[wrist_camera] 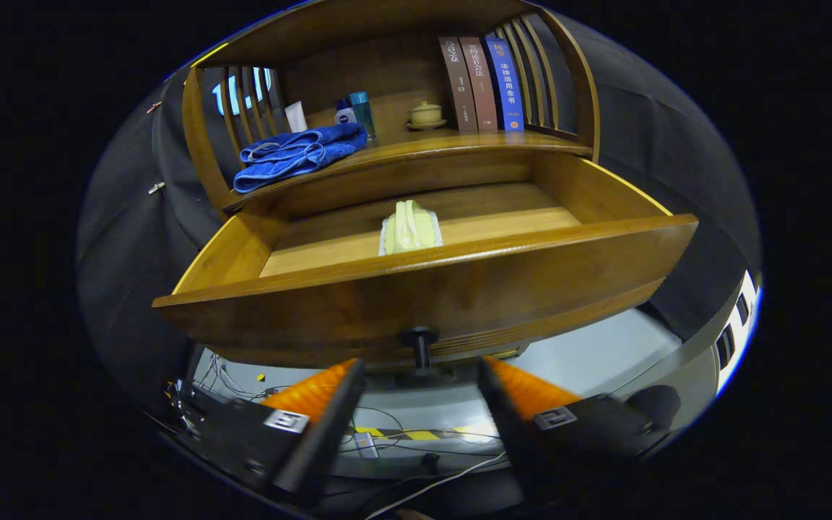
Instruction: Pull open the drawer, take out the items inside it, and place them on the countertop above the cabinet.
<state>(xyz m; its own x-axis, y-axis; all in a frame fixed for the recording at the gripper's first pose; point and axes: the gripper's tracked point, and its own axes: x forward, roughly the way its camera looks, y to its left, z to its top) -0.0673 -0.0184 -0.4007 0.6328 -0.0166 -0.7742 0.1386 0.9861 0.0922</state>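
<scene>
One pale yellow-green soft packet is lying lengthwise in the open brown wooden drawer, above and beyond the hand-held gripper, whose fingers are standing apart, gripping nothing, flanking the dark round knob.

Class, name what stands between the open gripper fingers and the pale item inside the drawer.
In the gripper view, the drawer's front panel with its dark knob separates the gripper from the pale item.

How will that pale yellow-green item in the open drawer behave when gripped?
The pale yellow-green glossy item looks rigid and smooth, so possibly slippery. Its rounded top may let it tip. The gripper, jaws open, sits by the wooden drawer's knob.
</scene>
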